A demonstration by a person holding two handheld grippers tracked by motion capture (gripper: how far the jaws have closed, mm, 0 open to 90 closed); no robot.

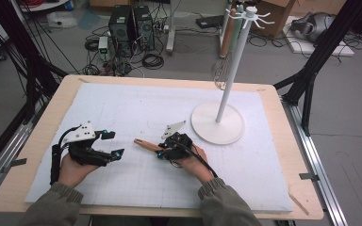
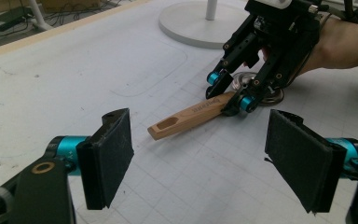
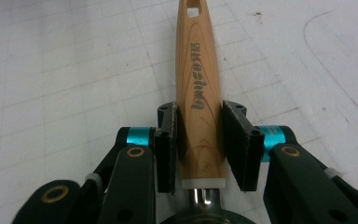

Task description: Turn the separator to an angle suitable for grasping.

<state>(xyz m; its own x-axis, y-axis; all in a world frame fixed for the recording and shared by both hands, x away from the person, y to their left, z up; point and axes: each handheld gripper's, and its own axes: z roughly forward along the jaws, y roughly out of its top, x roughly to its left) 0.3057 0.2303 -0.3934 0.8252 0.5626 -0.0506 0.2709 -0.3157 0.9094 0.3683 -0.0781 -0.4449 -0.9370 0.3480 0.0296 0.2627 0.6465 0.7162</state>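
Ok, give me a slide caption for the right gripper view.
Right claw closed around the wooden handle of a utensil lying on the white mat.

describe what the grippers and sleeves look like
Both the left gripper and the right gripper are black linkage frames with teal joints, brass-ringed pivots, flat black jaw pads, a grey three-cornered plate on top and a black trailing cable. The sleeves are olive green with ribbed cuffs.
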